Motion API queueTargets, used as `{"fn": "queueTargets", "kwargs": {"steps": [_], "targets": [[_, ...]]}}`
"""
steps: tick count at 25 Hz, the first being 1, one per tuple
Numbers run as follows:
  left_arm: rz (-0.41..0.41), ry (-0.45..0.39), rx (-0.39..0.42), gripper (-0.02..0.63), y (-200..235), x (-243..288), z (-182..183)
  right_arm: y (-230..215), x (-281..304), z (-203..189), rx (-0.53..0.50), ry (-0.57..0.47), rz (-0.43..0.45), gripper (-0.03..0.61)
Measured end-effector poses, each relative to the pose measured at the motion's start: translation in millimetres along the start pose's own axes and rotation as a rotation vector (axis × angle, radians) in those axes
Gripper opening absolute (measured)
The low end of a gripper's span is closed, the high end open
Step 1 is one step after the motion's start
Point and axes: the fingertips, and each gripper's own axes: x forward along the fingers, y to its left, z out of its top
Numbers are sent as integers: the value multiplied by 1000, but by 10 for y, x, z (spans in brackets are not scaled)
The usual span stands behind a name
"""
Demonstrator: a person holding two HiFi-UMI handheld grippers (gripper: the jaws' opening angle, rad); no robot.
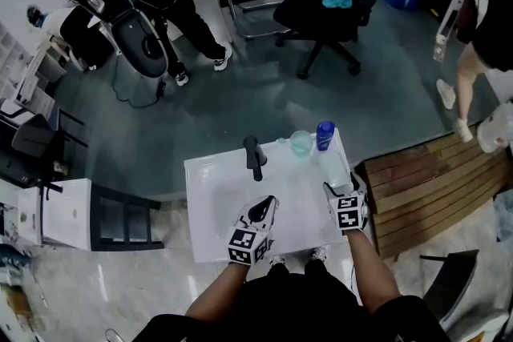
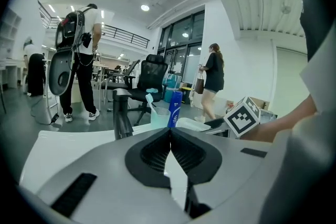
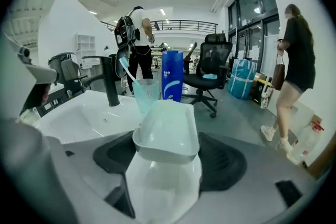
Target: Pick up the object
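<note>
Pale, shallow oval plastic dish lies at the white sink's right rim, its near end pinched between the right gripper's jaws. Just beyond stand a translucent cup and a blue bottle. Over the basin, the left gripper's jaws press together, empty.

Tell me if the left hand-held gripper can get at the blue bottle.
Probably yes: bare basin lies between left hand-held gripper and blue bottle; its jaws are together, though, and the cup stands close beside.

Left gripper closed, right gripper clamped
</note>
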Motion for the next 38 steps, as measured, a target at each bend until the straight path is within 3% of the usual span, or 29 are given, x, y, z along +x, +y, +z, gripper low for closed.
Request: {"fn": "queueTargets", "kwargs": {"steps": [11, 23, 38], "targets": [[-30, -38, -14, 21, -78, 55, 151, 73, -650, 676, 9, -176, 5, 379], [-64, -97, 38, 20, -157, 64, 444, 117, -1306, 1271, -15, -344, -34, 379], [-62, -129, 100, 20, -282, 87, 590, 22, -1438, 1305, -39, -363, -84, 379]]}}
